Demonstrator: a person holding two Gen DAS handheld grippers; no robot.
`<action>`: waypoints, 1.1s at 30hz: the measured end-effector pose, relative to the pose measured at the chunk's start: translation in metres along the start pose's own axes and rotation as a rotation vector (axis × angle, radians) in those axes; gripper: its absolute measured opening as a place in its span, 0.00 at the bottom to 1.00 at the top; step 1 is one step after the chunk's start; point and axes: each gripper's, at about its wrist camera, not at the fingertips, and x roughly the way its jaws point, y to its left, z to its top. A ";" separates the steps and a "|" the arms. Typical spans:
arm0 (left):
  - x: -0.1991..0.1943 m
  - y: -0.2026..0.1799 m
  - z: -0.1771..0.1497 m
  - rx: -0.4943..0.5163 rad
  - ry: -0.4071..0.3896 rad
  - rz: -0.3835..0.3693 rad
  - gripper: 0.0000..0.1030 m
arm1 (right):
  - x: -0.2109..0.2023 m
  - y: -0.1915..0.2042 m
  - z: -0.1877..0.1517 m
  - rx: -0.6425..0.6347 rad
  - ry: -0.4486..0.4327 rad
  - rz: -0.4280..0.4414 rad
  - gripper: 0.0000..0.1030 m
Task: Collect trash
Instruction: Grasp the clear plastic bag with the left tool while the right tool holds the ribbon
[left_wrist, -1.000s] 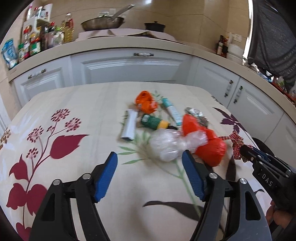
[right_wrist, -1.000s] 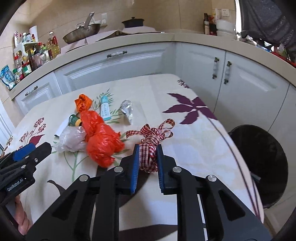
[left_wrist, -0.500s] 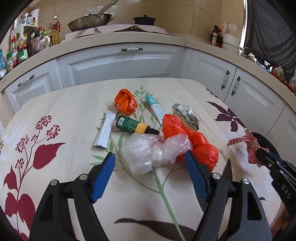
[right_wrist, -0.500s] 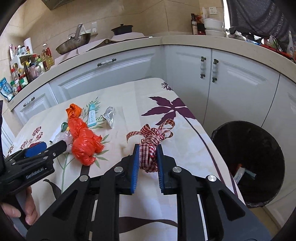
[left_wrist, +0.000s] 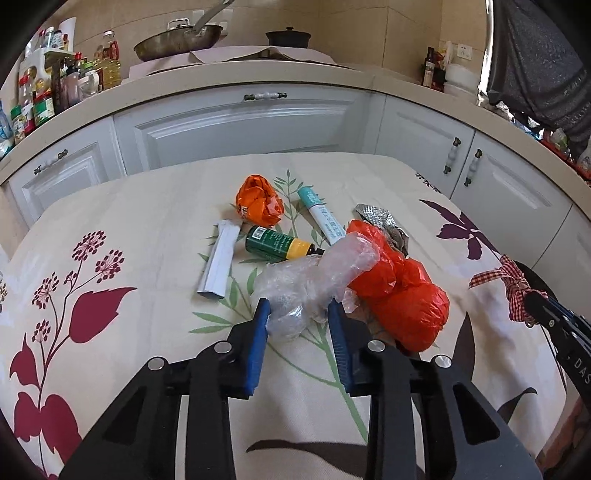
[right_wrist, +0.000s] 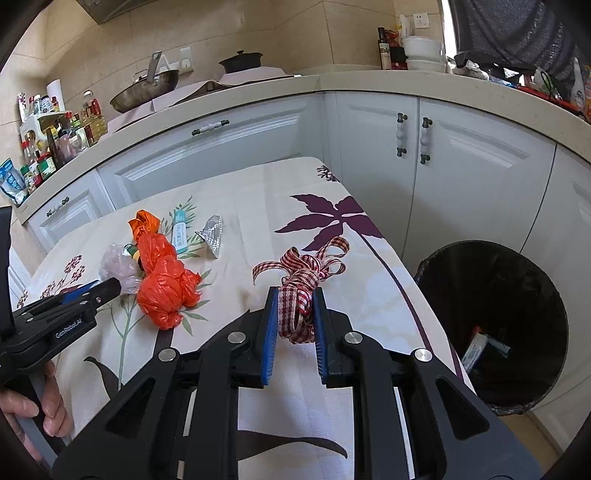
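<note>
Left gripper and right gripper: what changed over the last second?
The left gripper moved forward and closed on the clear plastic bag. The right gripper carried the checked ribbon toward the black bin. The red bag, tube and bottle stayed put.

Kitchen: beige tiled wall, curved beige countertop over white cabinets. Wok at 11 o'clock, black pot at 12, condiment bottles at 10. Floral tablecloth over the table. Daylight from 2 o'clock.
</note>
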 end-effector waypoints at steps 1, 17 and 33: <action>-0.003 0.002 -0.001 -0.002 -0.003 -0.001 0.32 | -0.001 0.000 0.000 -0.001 -0.003 0.000 0.17; -0.054 -0.008 0.007 -0.001 -0.116 -0.011 0.29 | -0.050 -0.006 0.005 -0.040 -0.127 -0.080 0.17; -0.058 -0.045 -0.004 0.049 -0.107 -0.058 0.12 | -0.074 -0.043 -0.006 0.002 -0.154 -0.150 0.17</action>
